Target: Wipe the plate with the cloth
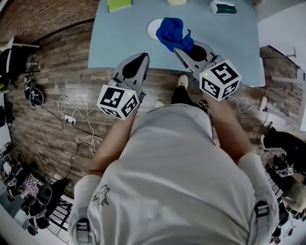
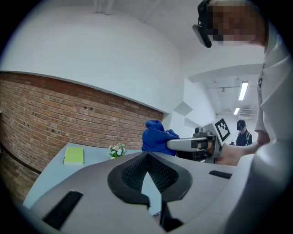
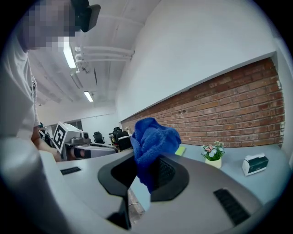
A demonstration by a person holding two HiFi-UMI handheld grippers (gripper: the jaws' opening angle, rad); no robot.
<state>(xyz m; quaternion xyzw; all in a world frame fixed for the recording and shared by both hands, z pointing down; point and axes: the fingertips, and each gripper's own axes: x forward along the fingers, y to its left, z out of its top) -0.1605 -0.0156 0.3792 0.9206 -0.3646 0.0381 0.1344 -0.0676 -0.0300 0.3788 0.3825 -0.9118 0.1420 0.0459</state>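
Observation:
A white plate (image 1: 153, 27) lies on the light blue table (image 1: 119, 43), half covered in the head view by a bunched blue cloth (image 1: 172, 32). My right gripper (image 1: 184, 48) is shut on that cloth (image 3: 153, 145), which stands up out of its jaws (image 3: 147, 172) above the table's near edge. My left gripper (image 1: 141, 57) hangs beside it on the left, over the table's front edge, shut with nothing between its jaws (image 2: 147, 159). From the left gripper view the cloth (image 2: 158, 137) and the right gripper (image 2: 176, 144) show close ahead on the right.
At the far side of the table lie a yellow-green pad (image 1: 119, 4), a small flower pot (image 3: 213, 154) and a tissue box (image 1: 223, 7). A brick wall runs behind the table. Cables and a power strip (image 1: 71, 118) lie on the wooden floor to the left.

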